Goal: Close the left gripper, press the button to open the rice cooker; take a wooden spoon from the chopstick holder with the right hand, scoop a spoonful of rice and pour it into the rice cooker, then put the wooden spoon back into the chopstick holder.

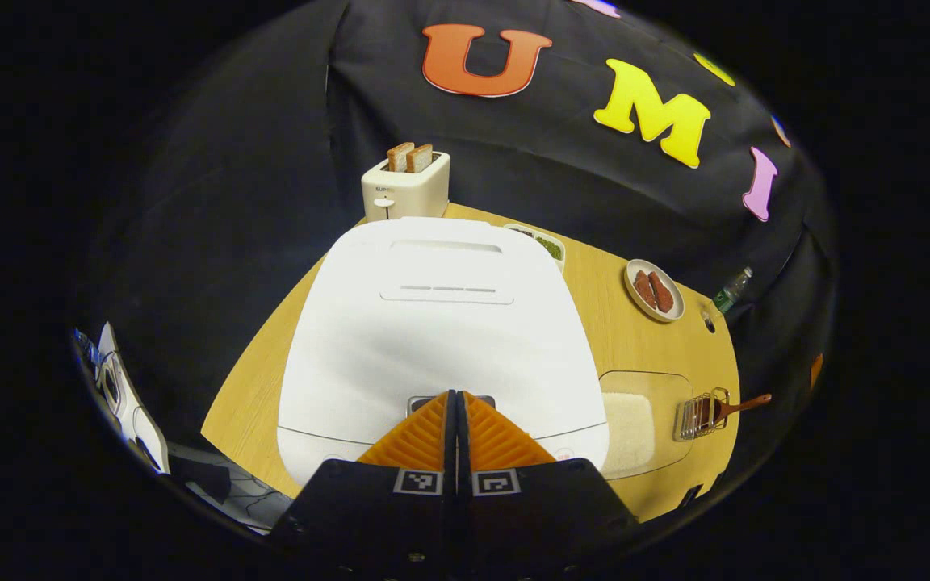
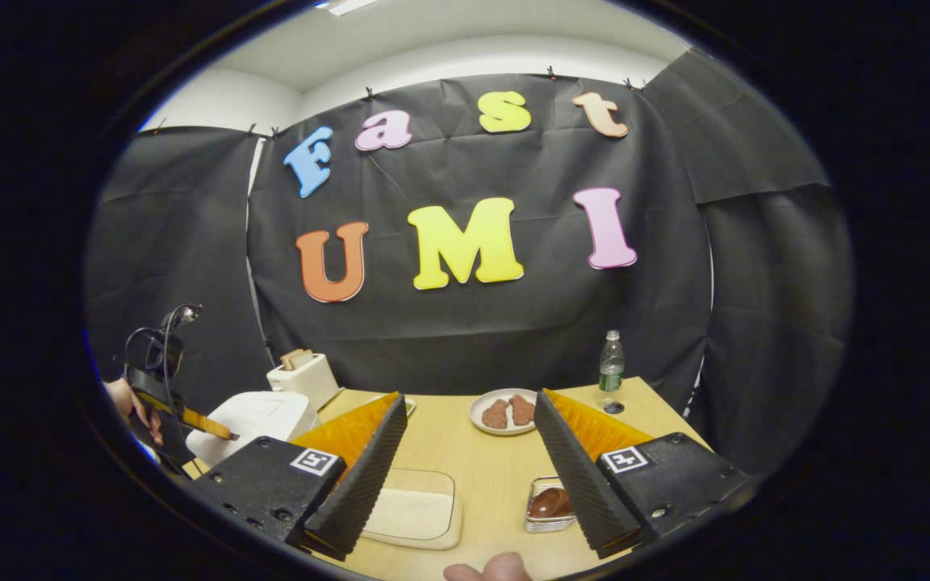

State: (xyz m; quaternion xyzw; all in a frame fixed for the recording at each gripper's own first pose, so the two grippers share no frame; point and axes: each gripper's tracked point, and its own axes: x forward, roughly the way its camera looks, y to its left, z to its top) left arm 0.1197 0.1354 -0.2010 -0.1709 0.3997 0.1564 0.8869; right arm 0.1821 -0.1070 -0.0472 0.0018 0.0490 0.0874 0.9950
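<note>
The white rice cooker [image 1: 441, 323] stands with its lid down in the left gripper view. My left gripper [image 1: 456, 395] is shut with nothing in it, its tips right at the grey button [image 1: 421, 402] on the cooker's front edge. Whether they touch it is unclear. To the right, a clear tray of rice [image 1: 643, 420] sits beside the wire chopstick holder [image 1: 699, 415], where the wooden spoon [image 1: 743, 403] lies. My right gripper [image 2: 467, 396] is open above the table, with the rice tray [image 2: 412, 512] and the holder with the spoon [image 2: 550, 504] below it. The cooker [image 2: 251, 420] is at its left.
A toaster [image 1: 406, 187] with two slices stands behind the cooker. A plate of sausages [image 1: 655, 290], a small dish of greens [image 1: 550, 246] and a bottle [image 1: 731, 290] sit toward the table's far right. A hand [image 2: 122, 399] holds the left gripper [image 2: 186, 418].
</note>
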